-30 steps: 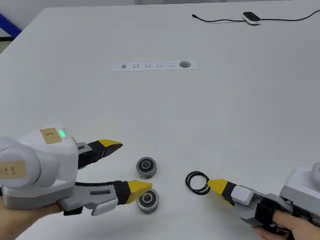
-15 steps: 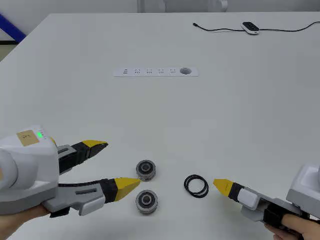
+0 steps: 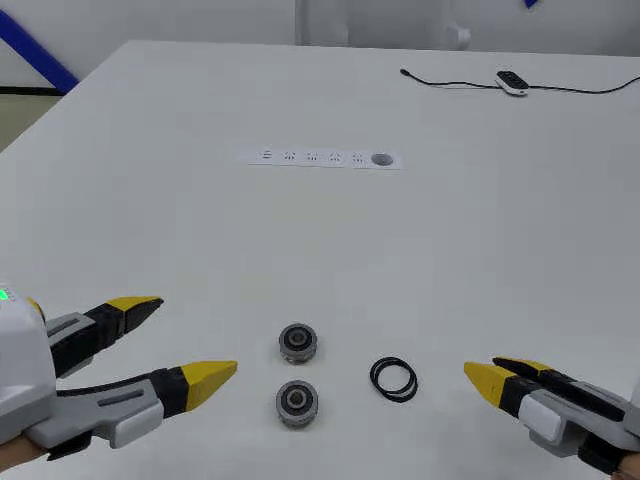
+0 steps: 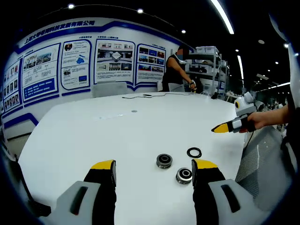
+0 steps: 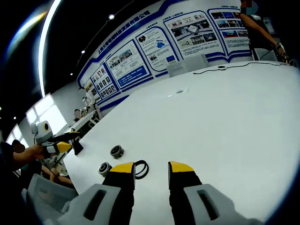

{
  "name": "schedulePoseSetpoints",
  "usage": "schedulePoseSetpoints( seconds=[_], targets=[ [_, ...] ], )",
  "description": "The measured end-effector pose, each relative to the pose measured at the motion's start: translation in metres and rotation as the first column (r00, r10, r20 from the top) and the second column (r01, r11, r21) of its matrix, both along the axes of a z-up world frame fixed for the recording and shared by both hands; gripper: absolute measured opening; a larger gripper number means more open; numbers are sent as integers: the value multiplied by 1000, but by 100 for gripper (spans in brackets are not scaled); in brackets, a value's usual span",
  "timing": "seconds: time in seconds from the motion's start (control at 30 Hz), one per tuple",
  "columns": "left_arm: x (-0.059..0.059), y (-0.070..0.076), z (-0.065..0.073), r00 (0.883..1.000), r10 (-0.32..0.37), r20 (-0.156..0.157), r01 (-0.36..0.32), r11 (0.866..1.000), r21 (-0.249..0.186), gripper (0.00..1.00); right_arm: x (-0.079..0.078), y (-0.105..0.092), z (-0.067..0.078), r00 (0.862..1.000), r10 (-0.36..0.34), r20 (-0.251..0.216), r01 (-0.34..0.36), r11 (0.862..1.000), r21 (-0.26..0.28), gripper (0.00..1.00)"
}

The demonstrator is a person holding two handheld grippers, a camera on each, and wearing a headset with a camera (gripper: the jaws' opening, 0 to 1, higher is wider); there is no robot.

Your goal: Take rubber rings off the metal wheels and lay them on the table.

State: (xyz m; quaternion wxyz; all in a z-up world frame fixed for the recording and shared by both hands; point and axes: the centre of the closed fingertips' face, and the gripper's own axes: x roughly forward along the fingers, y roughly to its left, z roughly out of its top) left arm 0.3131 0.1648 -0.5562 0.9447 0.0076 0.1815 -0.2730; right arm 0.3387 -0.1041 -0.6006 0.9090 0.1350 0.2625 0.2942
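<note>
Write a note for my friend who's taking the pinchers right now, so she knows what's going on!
Left gripper: open, holding nothing, left of the wheels.
Right gripper: open, holding nothing, right of the rings.
Things: the far wheel and near wheel sit apart on the table. Two black rubber rings lie overlapping just right of them.
Done: two rings laid down.
Left: check both wheels for any ring still on; too small to tell here.
</note>
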Motion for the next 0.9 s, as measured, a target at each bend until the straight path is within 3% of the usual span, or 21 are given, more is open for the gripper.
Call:
schedulePoseSetpoints(
  seconds=[0.17, 0.43, 0.67, 0.77, 0.9],
  targets=[
    [-8, 5, 2, 1000, 25, 12, -25, 1000, -5, 70, -12, -4, 4, 999, 46, 27, -44, 997, -60, 33],
    [-22, -8, -6, 1000, 8, 7, -8, 1000, -10, 74, -23, -2, 5, 995, 96, 38, -91, 990, -104, 41],
    [-27, -19, -12, 1000, -13, 2, 13, 1000, -6, 76, -25, 6, 5, 981, 179, 73, -165, 973, -164, 45],
    [-31, -25, -16, 999, -32, -2, 32, 999, 12, 77, -25, 10, 4, 977, 204, 67, -190, 967, -171, 47],
    [-37, -30, -20, 999, -38, -7, 38, 999, 14, 79, -26, 15, -1, 965, 255, 57, -238, 948, -211, 52]
  ],
)
